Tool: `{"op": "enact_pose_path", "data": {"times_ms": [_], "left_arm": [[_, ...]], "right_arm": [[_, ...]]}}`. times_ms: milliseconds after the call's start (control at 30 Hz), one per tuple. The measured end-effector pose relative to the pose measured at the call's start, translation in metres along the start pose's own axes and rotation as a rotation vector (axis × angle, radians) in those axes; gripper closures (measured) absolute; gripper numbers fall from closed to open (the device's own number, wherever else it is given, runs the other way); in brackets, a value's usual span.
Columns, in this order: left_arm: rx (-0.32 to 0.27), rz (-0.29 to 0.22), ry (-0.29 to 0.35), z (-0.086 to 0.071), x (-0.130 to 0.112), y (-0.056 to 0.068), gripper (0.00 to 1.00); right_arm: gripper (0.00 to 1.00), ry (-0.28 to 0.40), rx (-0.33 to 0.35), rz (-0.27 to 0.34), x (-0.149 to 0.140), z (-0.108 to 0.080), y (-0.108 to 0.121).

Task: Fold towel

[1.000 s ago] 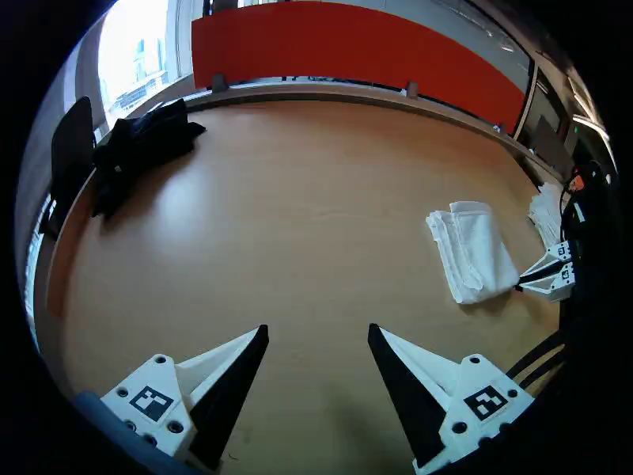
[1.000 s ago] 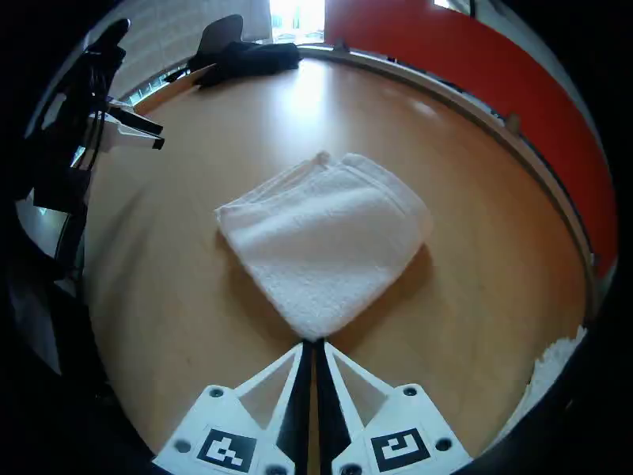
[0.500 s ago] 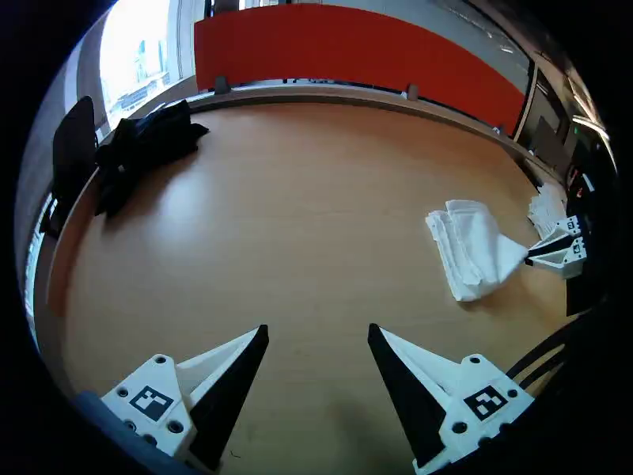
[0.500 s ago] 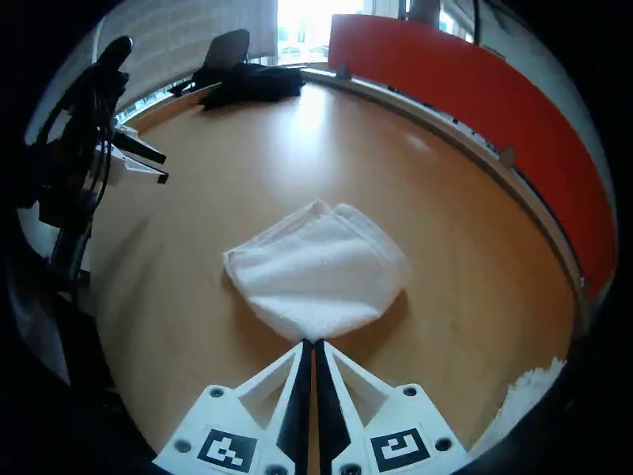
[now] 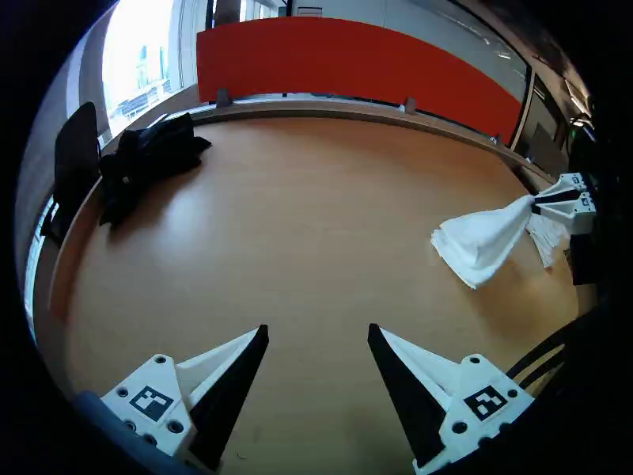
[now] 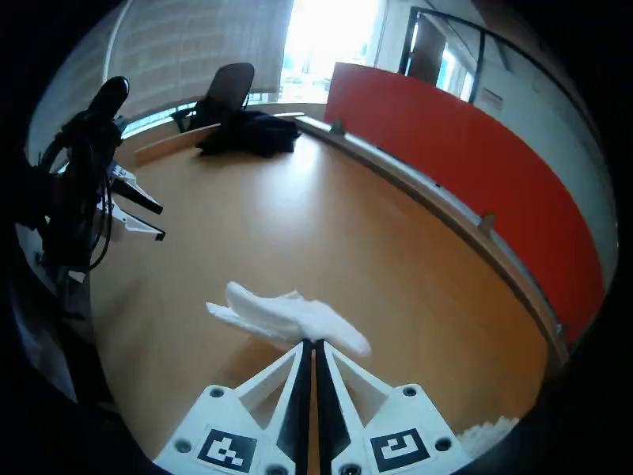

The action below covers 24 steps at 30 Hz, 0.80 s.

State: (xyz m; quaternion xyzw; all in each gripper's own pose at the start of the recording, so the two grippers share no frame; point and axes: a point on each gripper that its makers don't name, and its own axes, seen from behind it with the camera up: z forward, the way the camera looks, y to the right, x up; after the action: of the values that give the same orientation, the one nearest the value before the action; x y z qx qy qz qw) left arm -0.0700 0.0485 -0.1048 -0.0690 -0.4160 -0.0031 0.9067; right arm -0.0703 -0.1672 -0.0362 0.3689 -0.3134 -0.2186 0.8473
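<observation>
Black clothing (image 5: 150, 150) lies well apart from the hanging towel (image 5: 479, 241).

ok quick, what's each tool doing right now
left tool: open, nothing between its fingers
right tool: shut on a corner of the white towel

Towel (image 5: 479, 241) aloft in right gripper (image 5: 535, 200) — left gripper (image 5: 316, 328) jaws apart
</observation>
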Motion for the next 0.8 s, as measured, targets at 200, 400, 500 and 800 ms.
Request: {"op": "enact_pose_path", "data": {"times_ms": [200, 400, 500, 800], "left_arm": [[-0.004, 0.005, 0.016, -0.003, 0.005, 0.001, 0.06], [-0.011, 0.007, 0.028, -0.005, 0.008, 0.003, 0.06], [-0.015, 0.008, 0.031, -0.005, 0.009, 0.005, 0.06], [-0.026, 0.014, 0.038, -0.006, 0.012, 0.01, 0.07]], "right_arm": [[0.96, 0.055, -0.031, -0.047, 0.034, -0.015, 0.014], [0.96, 0.08, -0.065, -0.082, 0.052, -0.029, 0.026], [0.96, 0.078, -0.077, -0.091, 0.053, -0.034, 0.031], [0.96, 0.074, -0.11, -0.078, 0.048, -0.047, 0.047]]}}
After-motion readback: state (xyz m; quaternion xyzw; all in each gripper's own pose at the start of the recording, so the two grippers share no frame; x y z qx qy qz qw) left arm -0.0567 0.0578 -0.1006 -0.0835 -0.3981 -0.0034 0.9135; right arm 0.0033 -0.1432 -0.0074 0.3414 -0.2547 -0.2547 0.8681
